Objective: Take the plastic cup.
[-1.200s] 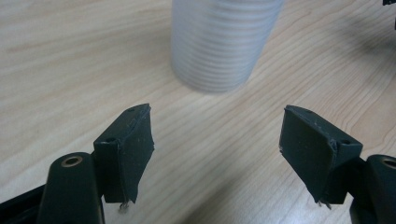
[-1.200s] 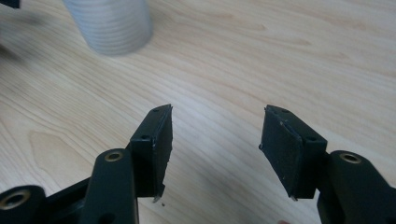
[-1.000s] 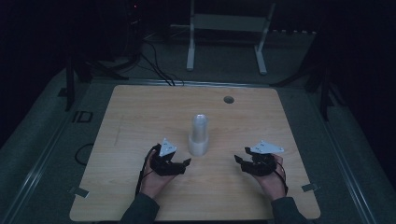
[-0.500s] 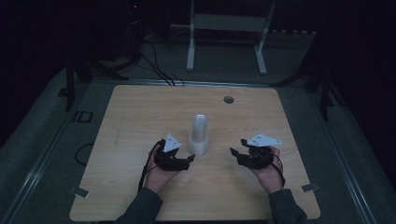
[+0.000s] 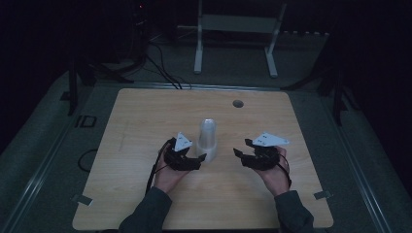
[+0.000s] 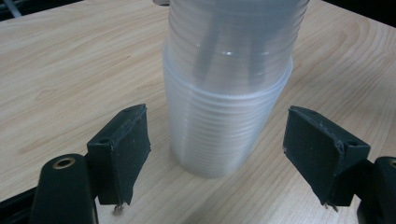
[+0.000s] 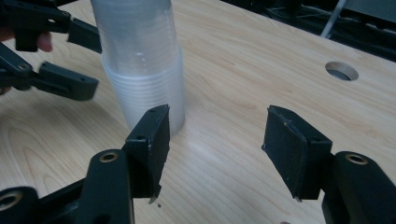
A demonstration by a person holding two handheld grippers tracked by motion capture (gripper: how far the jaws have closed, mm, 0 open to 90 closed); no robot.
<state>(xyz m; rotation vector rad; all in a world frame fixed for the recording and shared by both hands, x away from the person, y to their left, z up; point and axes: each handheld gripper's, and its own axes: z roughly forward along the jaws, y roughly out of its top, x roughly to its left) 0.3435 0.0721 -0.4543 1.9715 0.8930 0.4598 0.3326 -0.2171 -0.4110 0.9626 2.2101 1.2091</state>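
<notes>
The stack of clear plastic cups (image 5: pixel 207 139) stands upside-down mid-table (image 5: pixel 145 111). The left gripper (image 6: pixel 215 154) has just been opening, jaws straddling its base untouched; the right gripper (image 7: pixel 215 149), also just opening, stands apart, empty. Risk: an off-centre closure tips the light stack.

My grippers, left (image 5: pixel 200 158) and right (image 5: pixel 238 153), are black, with grey triangular top plates, brass-ringed pivots, trailing black cables; both sleeves are dark grey

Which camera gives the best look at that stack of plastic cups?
The left gripper view: the cups are close and their ribbed rims are distinct. The right gripper view shows them farther off, at its left; the high view shows a small pale column.
</notes>
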